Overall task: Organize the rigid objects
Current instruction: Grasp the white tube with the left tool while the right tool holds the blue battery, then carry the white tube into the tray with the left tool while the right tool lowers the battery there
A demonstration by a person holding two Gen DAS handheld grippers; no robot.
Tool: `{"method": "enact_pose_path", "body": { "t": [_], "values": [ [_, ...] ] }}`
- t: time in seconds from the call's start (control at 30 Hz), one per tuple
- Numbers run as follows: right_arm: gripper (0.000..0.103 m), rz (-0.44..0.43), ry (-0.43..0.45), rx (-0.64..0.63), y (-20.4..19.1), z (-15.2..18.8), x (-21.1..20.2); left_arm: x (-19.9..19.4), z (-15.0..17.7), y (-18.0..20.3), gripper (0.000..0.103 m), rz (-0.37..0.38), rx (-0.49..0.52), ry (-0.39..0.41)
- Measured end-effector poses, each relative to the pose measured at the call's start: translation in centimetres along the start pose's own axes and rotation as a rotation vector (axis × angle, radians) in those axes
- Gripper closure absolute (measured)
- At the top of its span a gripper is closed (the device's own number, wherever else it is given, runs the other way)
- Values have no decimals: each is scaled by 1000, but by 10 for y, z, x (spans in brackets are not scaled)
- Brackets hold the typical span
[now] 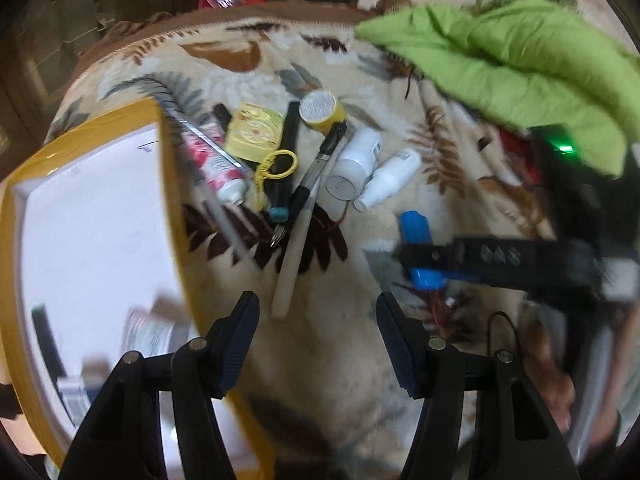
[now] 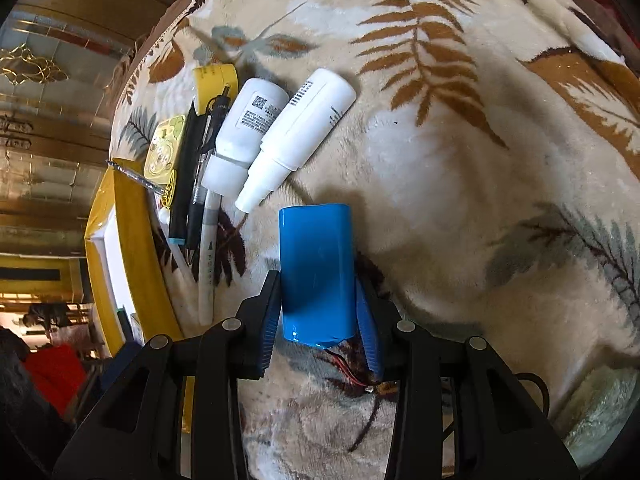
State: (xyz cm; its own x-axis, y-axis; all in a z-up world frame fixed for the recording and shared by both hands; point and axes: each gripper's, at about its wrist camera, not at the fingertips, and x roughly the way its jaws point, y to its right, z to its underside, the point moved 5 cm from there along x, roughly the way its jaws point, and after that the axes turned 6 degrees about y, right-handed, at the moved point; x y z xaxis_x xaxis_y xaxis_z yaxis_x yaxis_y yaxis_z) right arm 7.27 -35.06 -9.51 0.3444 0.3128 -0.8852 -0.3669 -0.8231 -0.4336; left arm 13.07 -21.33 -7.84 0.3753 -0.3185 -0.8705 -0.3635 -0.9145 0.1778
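Note:
My right gripper (image 2: 318,300) is shut on a blue battery pack (image 2: 316,268), its pads against both sides; thin wires trail from the pack's near end. In the left wrist view the pack (image 1: 418,236) shows held by the right gripper's fingers (image 1: 480,256) just above the blanket. My left gripper (image 1: 318,312) is open and empty over the blanket, beside a yellow-rimmed white box (image 1: 172,200). A row of items lies on the blanket: two white bottles (image 2: 256,120) (image 2: 304,128), pens (image 1: 316,176), a red-patterned tube (image 1: 218,164), a yellow tape roll (image 1: 322,110).
A leaf-patterned blanket (image 2: 460,160) covers the surface. A green cushion (image 1: 512,68) lies at the far right. The box (image 2: 100,248) holds a few small items near its front. A yellow packet (image 1: 252,128) and yellow cord (image 1: 276,164) lie among the pens.

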Motion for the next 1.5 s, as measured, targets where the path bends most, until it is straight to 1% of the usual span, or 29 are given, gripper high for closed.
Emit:
{"method": "enact_pose_path", "body": {
  "t": [0.07, 0.1, 0.13, 0.17, 0.23, 0.27, 0.33, 0.37, 0.43, 0.47, 0.53, 0.6, 0.7, 0.8, 0.9, 0.97, 1.03, 1.1, 1.17, 1.2, 1.27, 1.33, 1.37, 1.4, 1.5],
  "values": [
    [67, 4, 0, -6, -1, -1, 3, 22, -5, 2, 47, -27, 3, -53],
    [67, -1, 2, -3, -2, -1, 5, 29, -6, 1, 50, -44, 5, -64],
    [67, -4, 2, 0, -2, -1, 6, 37, -8, -1, 51, -77, 7, -76],
    [67, -7, 2, 2, -1, -2, 6, 45, -8, -4, 54, -94, 0, -90],
    [67, -9, 2, 6, 1, -2, 7, 58, -4, -7, 76, -83, -17, -140],
    [67, -7, 3, 3, 1, -3, 7, 59, -2, -7, 76, -88, -7, -132],
    [67, 0, 1, -2, 2, -3, 7, 54, 3, -5, 93, -67, 12, -126],
    [67, 3, 2, -4, 2, -2, 6, 49, 10, -4, 93, -42, 12, -135],
    [67, 7, 2, -6, 0, -2, 7, 40, 24, -3, 93, -16, 13, -152],
    [67, 7, 1, -5, 0, -2, 7, 34, 38, -2, 93, 6, 12, -168],
    [67, 8, 1, -6, -1, -2, 7, 26, 55, 0, 92, 56, -12, -197],
    [67, 13, 0, -11, -2, -2, 8, 22, 64, 2, 92, 84, -23, -220],
    [67, 17, -1, -16, -3, -1, 8, 25, 64, 7, 90, 64, -21, -225],
    [66, 19, -4, -11, -3, -2, 11, 35, 52, 9, 89, 39, -56, -225],
    [66, 15, -3, -4, -2, -2, 12, 36, 46, 14, 91, 0, -18, -182],
    [66, 15, -5, -4, -2, -2, 12, 31, 48, 14, 92, -1, -11, -156],
    [66, 8, -1, -2, -2, -2, 10, 17, 51, 11, 92, 48, -36, -107],
    [67, -2, 10, -3, -3, -2, 7, -4, 53, 1, 92, 105, -89, -60],
    [67, -12, 23, -14, -7, -1, 2, -28, 56, -12, 92, 179, -154, -19],
    [67, -25, 35, -22, -12, -1, -2, -43, 58, -19, 92, 210, -183, 8],
    [67, -41, 63, -46, -24, 0, -10, -74, 60, -39, 92, 247, -245, 73],
    [67, -69, 98, -89, -43, 2, -21, -94, 58, -61, 92, 281, -318, 126],
    [67, -84, 110, -110, -53, 4, -26, -103, 57, -74, 92, 286, -357, 157],
    [67, -108, 124, -139, -67, 7, -32, -112, 53, -90, 92, 274, -383, 190],
    [67, -172, 122, -201, -109, 19, -42, -130, 43, -133, 92, 216, -423, 265]
  ]
}}
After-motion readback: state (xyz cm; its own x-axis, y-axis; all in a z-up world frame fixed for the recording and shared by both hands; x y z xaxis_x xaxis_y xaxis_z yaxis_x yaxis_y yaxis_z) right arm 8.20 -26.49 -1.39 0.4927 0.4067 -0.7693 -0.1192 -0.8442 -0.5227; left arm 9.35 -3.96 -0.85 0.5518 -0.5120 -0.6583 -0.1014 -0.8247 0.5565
